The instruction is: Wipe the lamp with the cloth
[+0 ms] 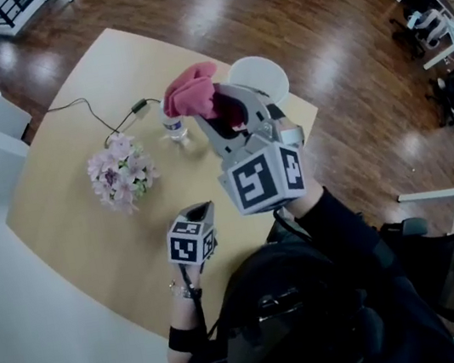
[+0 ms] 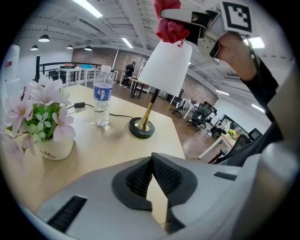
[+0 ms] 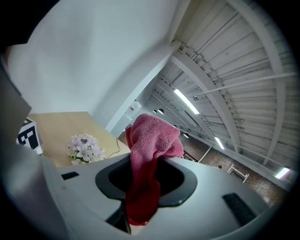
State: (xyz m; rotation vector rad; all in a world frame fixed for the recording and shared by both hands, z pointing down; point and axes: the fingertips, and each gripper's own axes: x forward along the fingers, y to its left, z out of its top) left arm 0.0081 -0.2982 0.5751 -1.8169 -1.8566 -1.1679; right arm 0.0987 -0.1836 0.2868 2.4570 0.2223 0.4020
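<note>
From here I read the wipe as only just starting. My right gripper (image 1: 213,108) is clamped on the pink cloth (image 3: 151,137), which bunches above the jaws and hangs down between them in the right gripper view. In the left gripper view that cloth sits at the top centre of the frame, right at the upper rim of the lamp (image 2: 166,65). I can't tell for sure whether it touches the white shade or hangs just over it. The lamp stands on the table (image 1: 77,210) with its dark round base (image 2: 141,127) just right of the water bottle (image 2: 101,98), and the flowers (image 2: 40,119) are further left, near the frame edge. In the head view the shade shows as a white disc at upper centre, with the cloth just to its left. My left gripper (image 2: 152,180) is low in the head view, its jaws together with nothing between them, well apart from the lamp. For the next move I'd bring the cloth onto the shade and draw it down and around the side. The pressure should be light, because the slim stem and small base look easy to tip. The cord and bottle near the base need clearance too.
</note>
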